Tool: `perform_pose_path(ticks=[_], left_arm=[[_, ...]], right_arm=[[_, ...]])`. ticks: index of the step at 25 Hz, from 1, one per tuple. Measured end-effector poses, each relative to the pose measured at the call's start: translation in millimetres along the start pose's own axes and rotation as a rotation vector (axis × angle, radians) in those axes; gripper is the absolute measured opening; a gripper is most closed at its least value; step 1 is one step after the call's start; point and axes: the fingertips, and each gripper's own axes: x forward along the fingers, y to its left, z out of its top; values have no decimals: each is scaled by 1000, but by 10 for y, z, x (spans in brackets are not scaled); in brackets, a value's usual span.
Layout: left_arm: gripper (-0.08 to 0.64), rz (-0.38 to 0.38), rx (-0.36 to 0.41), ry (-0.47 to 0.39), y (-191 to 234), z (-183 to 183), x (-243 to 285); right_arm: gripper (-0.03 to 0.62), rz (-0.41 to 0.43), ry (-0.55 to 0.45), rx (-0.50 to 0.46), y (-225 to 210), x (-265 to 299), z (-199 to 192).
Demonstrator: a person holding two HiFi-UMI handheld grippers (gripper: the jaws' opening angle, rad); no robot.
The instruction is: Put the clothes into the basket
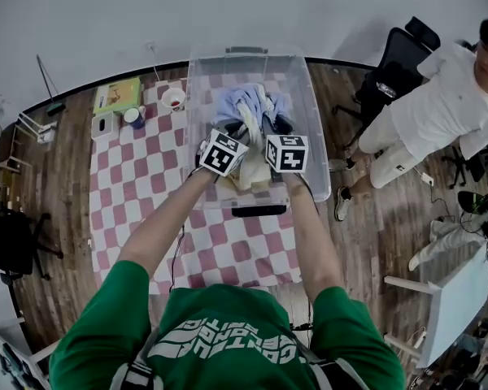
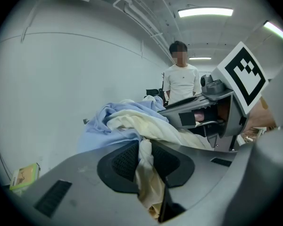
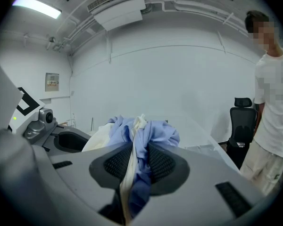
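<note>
A bundle of clothes (image 1: 248,116), light blue and cream, hangs over the clear plastic basket (image 1: 313,124) on the checked cloth. My left gripper (image 1: 230,136) is shut on a twisted cream fold of the clothes (image 2: 144,159). My right gripper (image 1: 274,134) is shut on blue and cream cloth of the clothes (image 3: 137,166). The two grippers sit side by side above the basket's near half, with the bundle bunched up in front of them. In the left gripper view the right gripper's marker cube (image 2: 243,74) shows close at the right. The basket's bottom is hidden under the cloth.
A red-and-white checked cloth (image 1: 146,177) covers the low table. A green box (image 1: 118,94), a small white bowl (image 1: 173,98) and a cup (image 1: 133,117) stand at its far left. A person in white (image 1: 439,112) sits beside a black chair (image 1: 394,71) at the right.
</note>
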Motion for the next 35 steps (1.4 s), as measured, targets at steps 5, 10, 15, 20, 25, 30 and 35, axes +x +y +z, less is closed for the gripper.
perform_pose_path(ticks=[5, 10, 15, 20, 25, 30, 35], left_arm=[[72, -24, -47, 95, 47, -402, 318], [72, -42, -68, 209, 99, -815, 521], [72, -43, -81, 283, 143, -1163, 693], [72, -82, -132, 320, 112, -1434, 814], [72, -63, -133, 347, 179, -1510, 804], [72, -46, -125, 353, 204, -1492, 776], [72, -65, -130, 363, 129, -1492, 759]], right_arm=[[100, 12, 114, 11, -90, 300, -428], [100, 52, 238, 1, -98, 569, -880], [100, 87, 356, -4, -92, 760, -1260], [100, 85, 463, 60, -106, 859, -1563], [101, 89, 492, 66, -92, 916, -1678], [101, 92, 480, 67, -99, 906, -1666], [116, 95, 462, 67, -122, 876, -1607]])
